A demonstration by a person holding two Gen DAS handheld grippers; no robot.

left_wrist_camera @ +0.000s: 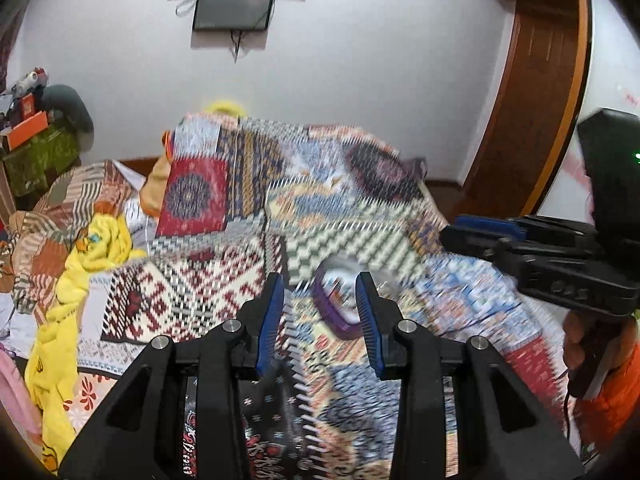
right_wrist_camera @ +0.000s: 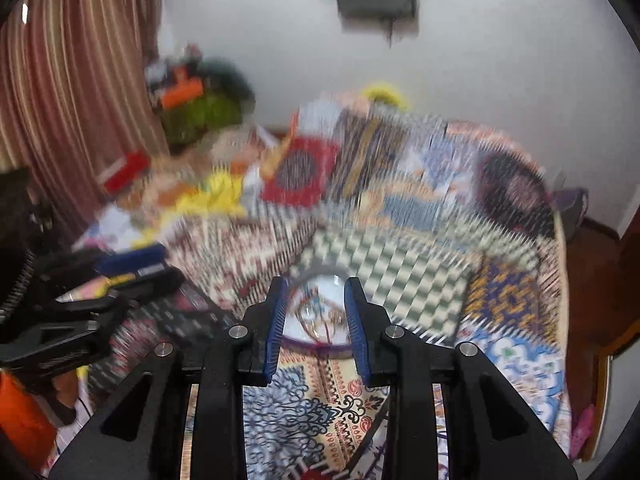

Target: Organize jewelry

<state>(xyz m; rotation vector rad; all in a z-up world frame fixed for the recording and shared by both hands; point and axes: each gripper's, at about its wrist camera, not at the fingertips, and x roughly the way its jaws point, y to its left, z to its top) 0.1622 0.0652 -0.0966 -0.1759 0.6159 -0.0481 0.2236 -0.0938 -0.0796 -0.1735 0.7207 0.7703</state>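
A round clear container with a purple rim (left_wrist_camera: 335,300) lies on the patterned bedspread (left_wrist_camera: 224,288). In the right wrist view the container (right_wrist_camera: 316,316) shows several thin jewelry pieces inside, blurred. My left gripper (left_wrist_camera: 320,320) is open, its blue pads either side of the container's left part, just short of it. My right gripper (right_wrist_camera: 316,328) is open with its pads around the container's near half; I cannot tell if they touch it. The right gripper also shows in the left wrist view (left_wrist_camera: 492,232), the left gripper in the right wrist view (right_wrist_camera: 120,276).
Both views are motion-blurred. A yellow cloth (left_wrist_camera: 76,276) and crumpled bedding lie at the left of the bed. A cluttered green-covered stand (left_wrist_camera: 36,152) is at far left. A wooden door (left_wrist_camera: 536,92) stands at right, a wall screen (left_wrist_camera: 234,4) above.
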